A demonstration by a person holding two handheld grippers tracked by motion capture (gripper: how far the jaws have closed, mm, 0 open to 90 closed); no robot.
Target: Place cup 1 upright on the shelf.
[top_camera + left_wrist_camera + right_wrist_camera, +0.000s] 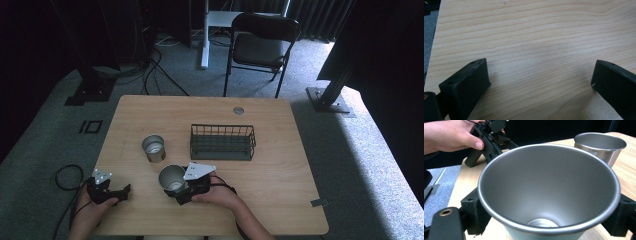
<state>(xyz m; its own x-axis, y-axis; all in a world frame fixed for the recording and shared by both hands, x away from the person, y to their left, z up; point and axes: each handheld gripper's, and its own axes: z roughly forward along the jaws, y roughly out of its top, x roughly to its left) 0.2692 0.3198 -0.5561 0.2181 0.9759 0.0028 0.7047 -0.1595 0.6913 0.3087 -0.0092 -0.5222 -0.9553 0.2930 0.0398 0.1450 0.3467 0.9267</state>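
Two steel cups stand on the wooden table [280, 165]. My right gripper [176, 190] is shut on the nearer cup [172, 177], its jaws pressed against both sides of the wall. In the right gripper view that cup [549, 187] is upright and empty, held by my right gripper [546, 220]. The second cup [154, 148] stands free a little farther back and left, and it shows as the second cup [600, 145] at the upper right. My left gripper [124, 192] rests near the table's front left. Its jaws are wide apart over bare wood, so the left gripper [539, 80] is open with nothing between them.
A dark wire basket [222, 141] stands empty behind and to the right of the cups. A folding chair [262, 45] and cables lie on the floor beyond the table. The other hand and its gripper [489, 140] appear at the upper left of the right gripper view.
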